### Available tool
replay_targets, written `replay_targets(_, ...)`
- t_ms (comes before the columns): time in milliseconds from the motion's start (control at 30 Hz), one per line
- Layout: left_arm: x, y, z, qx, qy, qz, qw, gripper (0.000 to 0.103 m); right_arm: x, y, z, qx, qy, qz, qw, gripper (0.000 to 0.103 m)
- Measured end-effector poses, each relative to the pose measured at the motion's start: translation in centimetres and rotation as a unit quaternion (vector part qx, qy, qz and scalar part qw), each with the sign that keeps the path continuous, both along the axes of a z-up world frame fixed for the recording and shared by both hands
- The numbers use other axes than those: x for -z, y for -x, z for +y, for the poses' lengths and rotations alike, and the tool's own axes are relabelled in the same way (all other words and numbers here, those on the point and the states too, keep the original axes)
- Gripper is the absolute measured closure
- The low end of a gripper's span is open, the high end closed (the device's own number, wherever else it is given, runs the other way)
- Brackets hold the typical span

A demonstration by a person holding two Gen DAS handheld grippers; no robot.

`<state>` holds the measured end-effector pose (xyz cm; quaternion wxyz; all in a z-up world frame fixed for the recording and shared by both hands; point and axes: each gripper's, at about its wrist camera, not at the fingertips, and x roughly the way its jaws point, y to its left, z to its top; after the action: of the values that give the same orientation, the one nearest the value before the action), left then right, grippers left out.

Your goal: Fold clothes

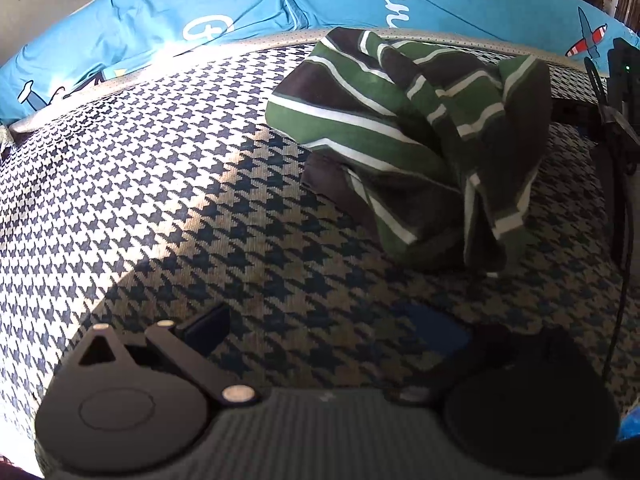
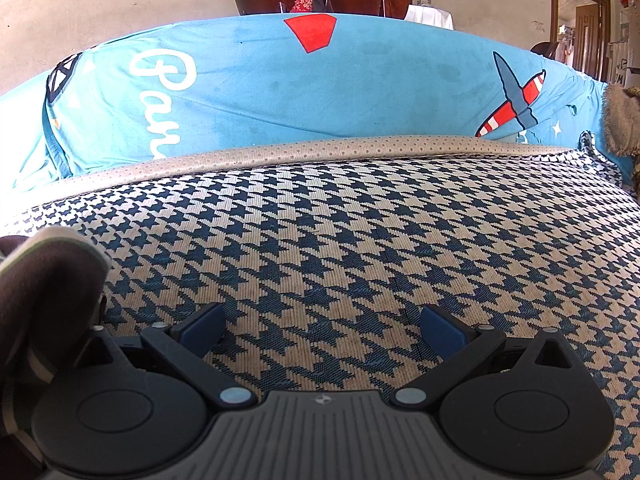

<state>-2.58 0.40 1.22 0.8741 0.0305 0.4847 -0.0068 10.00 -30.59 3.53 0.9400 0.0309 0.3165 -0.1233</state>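
Striped garment (image 1: 404, 140) lies bunched, not flat, on the houndstooth seat (image 1: 160, 184) toward its back edge, by the blue cushion (image 1: 208, 12). Left gripper (image 1: 328, 332) and right gripper (image 2: 322, 328): fingers spread, holding nothing. Right sits just beside the cloth, likely placed for a pickup.

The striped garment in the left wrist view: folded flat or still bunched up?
Bunched up. The striped garment sits in a crumpled heap on the houndstooth cover, stripes running in several directions, no flat layers.
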Motion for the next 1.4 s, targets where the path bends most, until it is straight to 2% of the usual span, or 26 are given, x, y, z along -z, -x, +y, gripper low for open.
replay_targets(133, 0.4, -0.1, -0.3, 0.005, -0.021, -0.003, 0.9998, 0.0, 0.0, 0.0, 0.0, 0.0, 0.0, 0.0, 1.0, 0.0)
replay_targets(567, 1.0, 0.3, 0.1, 0.001, -0.006, 0.002, 1.0, 0.0, -0.1, 0.1, 0.2, 0.005, 0.0, 0.003, 1.0, 0.0)
replay_targets(933, 0.9, 0.8, -0.1, 0.0, -0.001, 0.005, 1.0, 0.0, -0.8, 3.5, 1.6, 0.039, -0.013, 0.057, 0.998, 0.0)
replay_targets(1133, 0.9, 0.7, 0.1, 0.002, -0.008, 0.0, 1.0, 0.0, -1.0, 5.9, 2.9, 0.038, 0.0, 0.079, 0.996, 0.0)
replay_targets(1400, 0.6, 0.4, 0.7, 0.002, -0.01, -0.005, 0.9999, 0.0, -1.7, 8.5, 3.6, 0.053, -0.031, 0.113, 0.992, 0.0)
